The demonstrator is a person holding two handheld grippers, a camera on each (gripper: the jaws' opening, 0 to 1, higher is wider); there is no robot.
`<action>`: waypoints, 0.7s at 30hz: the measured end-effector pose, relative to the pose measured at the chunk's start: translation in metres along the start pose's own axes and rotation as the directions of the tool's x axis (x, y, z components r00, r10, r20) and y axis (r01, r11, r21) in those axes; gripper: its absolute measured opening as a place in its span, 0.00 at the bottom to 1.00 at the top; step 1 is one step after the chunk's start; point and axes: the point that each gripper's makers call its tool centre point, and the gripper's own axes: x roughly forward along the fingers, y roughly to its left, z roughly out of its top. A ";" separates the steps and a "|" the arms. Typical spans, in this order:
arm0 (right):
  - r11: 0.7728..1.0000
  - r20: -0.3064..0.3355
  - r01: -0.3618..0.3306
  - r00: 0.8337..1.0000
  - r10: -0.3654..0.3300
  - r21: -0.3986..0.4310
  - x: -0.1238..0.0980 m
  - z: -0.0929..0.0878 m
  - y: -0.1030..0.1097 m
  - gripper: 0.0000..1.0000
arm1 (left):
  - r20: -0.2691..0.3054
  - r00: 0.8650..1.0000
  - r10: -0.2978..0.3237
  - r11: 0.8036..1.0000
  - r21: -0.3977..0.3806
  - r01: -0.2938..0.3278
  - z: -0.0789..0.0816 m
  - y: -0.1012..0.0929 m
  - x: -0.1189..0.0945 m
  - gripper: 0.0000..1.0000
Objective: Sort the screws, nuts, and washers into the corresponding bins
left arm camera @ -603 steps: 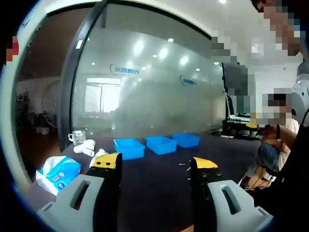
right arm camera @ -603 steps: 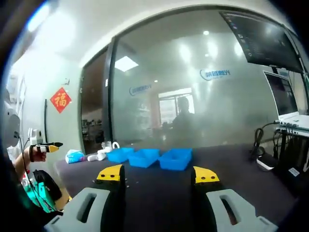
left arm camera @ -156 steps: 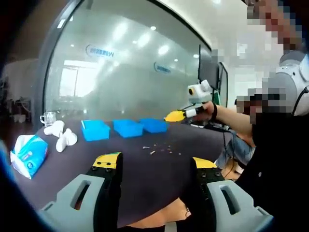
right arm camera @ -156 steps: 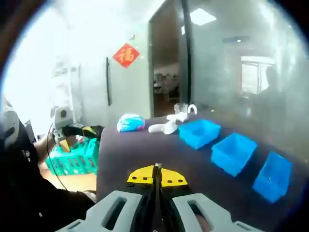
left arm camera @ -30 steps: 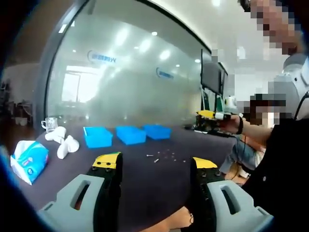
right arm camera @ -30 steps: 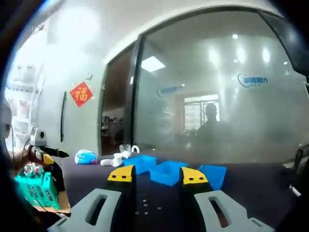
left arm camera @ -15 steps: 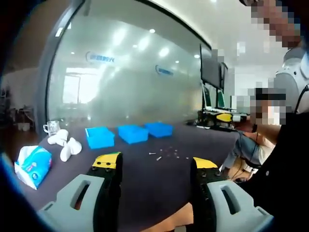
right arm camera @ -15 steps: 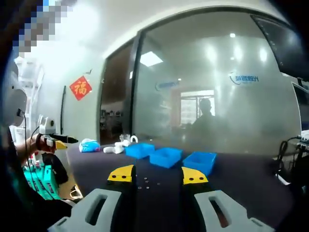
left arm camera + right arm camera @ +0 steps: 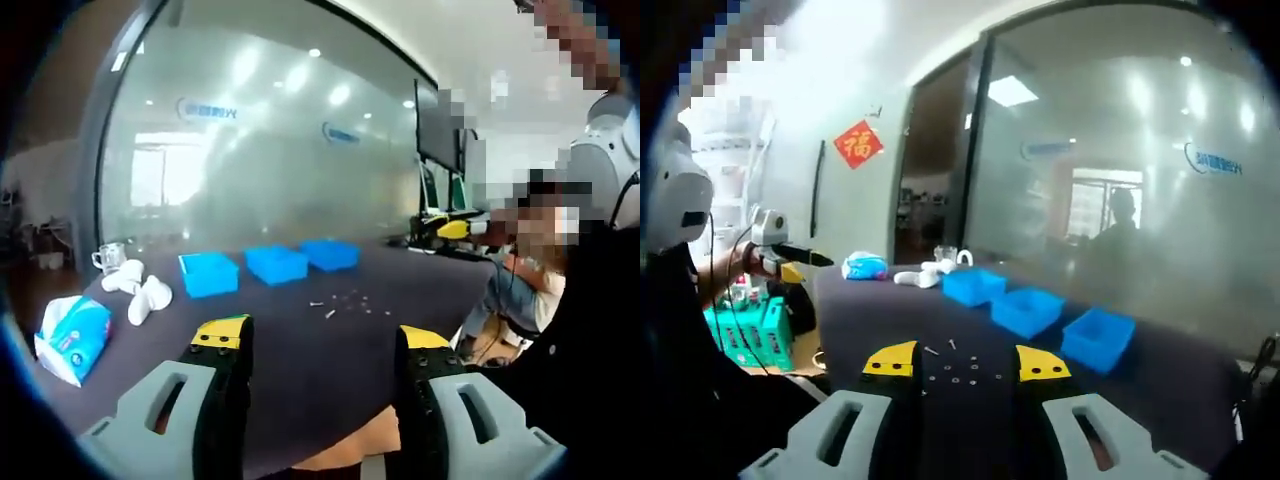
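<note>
Both tools gape empty over a dark table (image 9: 300, 340) facing frosted glass (image 9: 280, 170).

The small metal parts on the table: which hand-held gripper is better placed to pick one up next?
Probably the right hand-held gripper: it is open, with the small parts between its jaws. The left hand-held gripper sees them farther off.

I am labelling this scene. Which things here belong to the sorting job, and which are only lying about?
Job: small parts, three blue bins, left tongs, right tongs.
Lying about: tissue pack, white items, glass cup, green basket.
</note>
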 end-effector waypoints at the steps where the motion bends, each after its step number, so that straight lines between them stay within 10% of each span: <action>1: 1.000 -0.010 -0.009 1.000 0.009 -0.010 0.003 0.001 0.000 0.32 | -0.004 1.000 -0.001 1.000 0.001 0.001 -0.001 0.000 0.000 0.55; 13: 0.938 -0.254 -0.278 0.941 0.222 -0.209 0.076 -0.009 0.016 0.31 | -0.020 0.999 0.027 1.000 -0.013 -0.027 -0.007 0.007 -0.006 0.55; 21: 0.833 -0.442 -0.498 0.821 0.362 -0.242 0.124 -0.033 0.047 0.30 | -0.015 0.998 0.068 0.997 -0.039 -0.068 -0.012 0.020 -0.016 0.55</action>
